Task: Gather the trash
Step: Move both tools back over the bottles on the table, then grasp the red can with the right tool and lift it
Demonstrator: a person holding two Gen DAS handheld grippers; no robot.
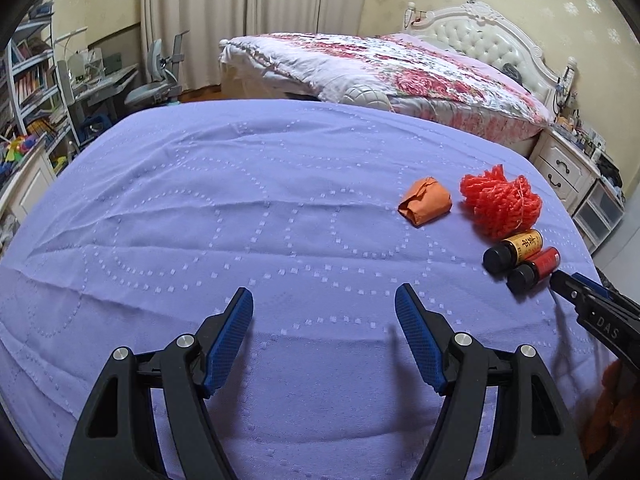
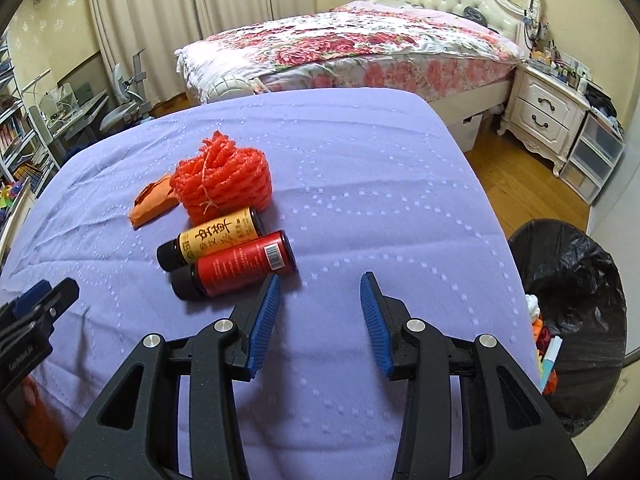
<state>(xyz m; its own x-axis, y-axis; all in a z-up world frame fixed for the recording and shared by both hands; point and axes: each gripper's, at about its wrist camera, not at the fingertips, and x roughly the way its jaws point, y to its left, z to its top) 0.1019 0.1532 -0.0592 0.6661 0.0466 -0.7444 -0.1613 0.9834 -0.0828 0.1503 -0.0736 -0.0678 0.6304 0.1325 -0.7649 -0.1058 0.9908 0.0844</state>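
On the purple cloth (image 1: 240,220) lie an orange crumpled paper (image 1: 425,200), a red foam net (image 1: 500,202), a yellow-labelled bottle (image 1: 512,250) and a red-labelled bottle (image 1: 534,270). The right wrist view shows the net (image 2: 224,180), the paper (image 2: 154,200), the yellow bottle (image 2: 218,236) and the red bottle (image 2: 240,266). My left gripper (image 1: 324,300) is open and empty, left of the trash. My right gripper (image 2: 320,286) is open and empty; its left fingertip (image 2: 272,284) is just beside the red bottle.
A black-lined trash bin (image 2: 576,280) holding scraps stands right of the table on the wooden floor (image 2: 516,176). A floral bed (image 2: 360,52) and white nightstand (image 2: 548,112) are behind. A desk and shelves (image 1: 48,80) stand at the left.
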